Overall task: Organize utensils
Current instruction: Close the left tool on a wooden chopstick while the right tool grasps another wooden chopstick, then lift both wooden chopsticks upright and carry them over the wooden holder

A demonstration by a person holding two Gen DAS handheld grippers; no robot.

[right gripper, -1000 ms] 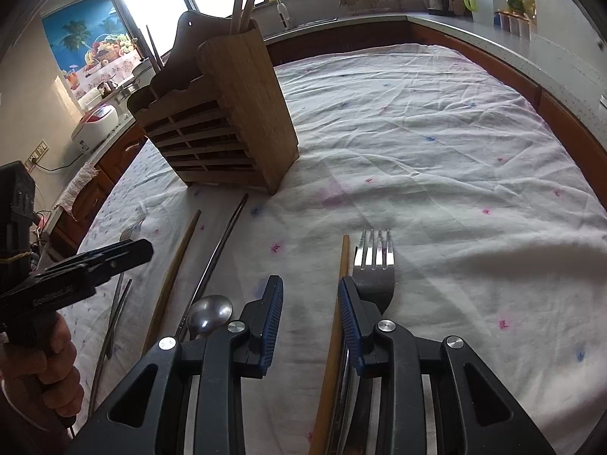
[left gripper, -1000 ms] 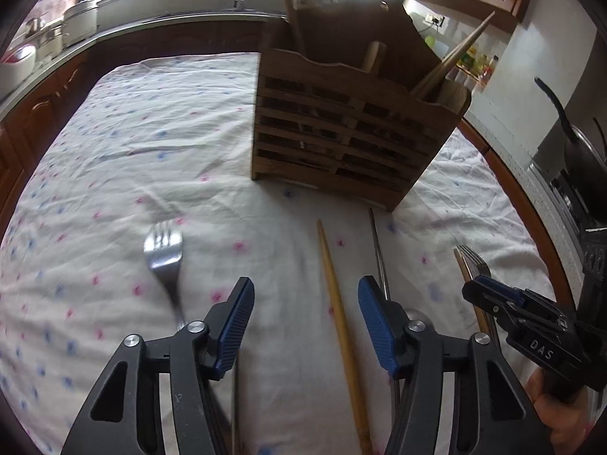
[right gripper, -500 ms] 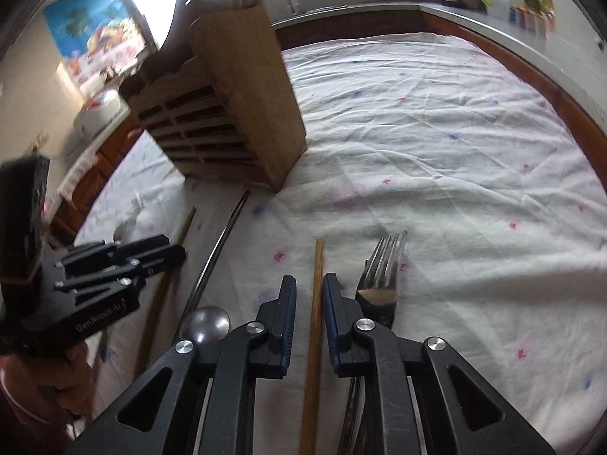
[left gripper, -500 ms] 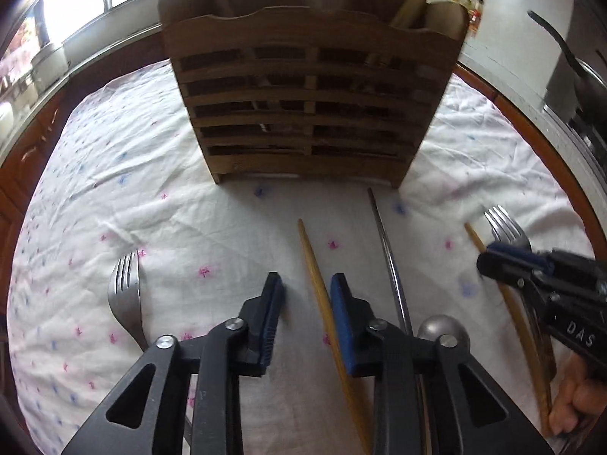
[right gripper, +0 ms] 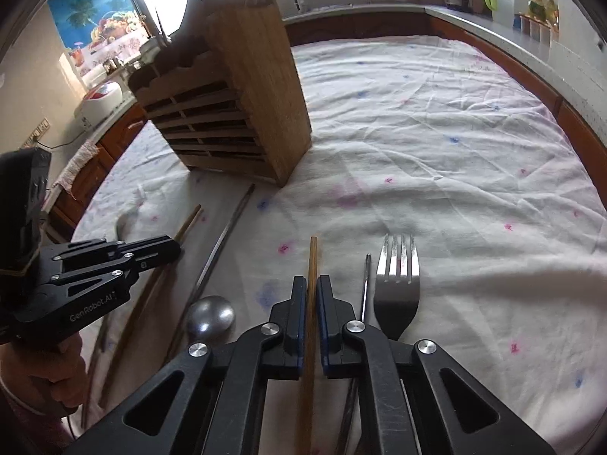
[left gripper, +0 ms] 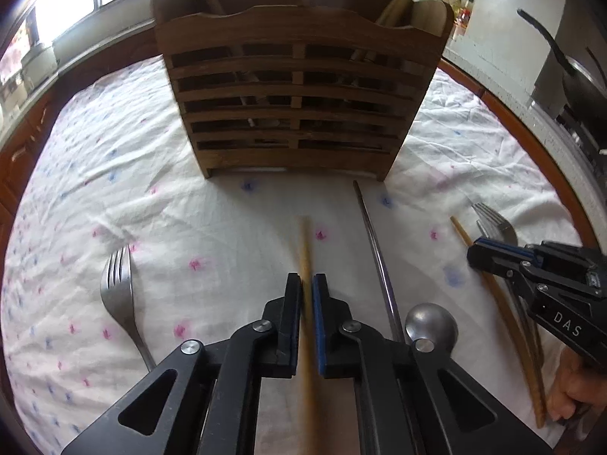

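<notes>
In the left wrist view, my left gripper [left gripper: 306, 278] is shut on a wooden chopstick [left gripper: 303, 242] whose blurred tip points at the slatted wooden utensil holder [left gripper: 299, 94]. A steel fork [left gripper: 117, 288] lies to its left, a long-handled steel spoon [left gripper: 430, 322] to its right. In the right wrist view, my right gripper [right gripper: 312, 280] is shut on a second wooden chopstick [right gripper: 313, 254]. Beside it lie a thin metal chopstick [right gripper: 366, 284] and another fork [right gripper: 397, 284]. The holder [right gripper: 235, 113] stands at the far left.
Each gripper shows in the other's view: the right gripper [left gripper: 478, 252] at the right edge, the left gripper [right gripper: 172, 250] at the left, held by a hand [right gripper: 57, 375]. White dotted cloth [right gripper: 455, 132] covers the table. Several utensils stand in the holder. Kitchen counters ring the table.
Both grippers closed from open onto the wooden chopsticks between their jaws. The left gripper also moved right and nearer the holder, leaving the fork off to its left.
</notes>
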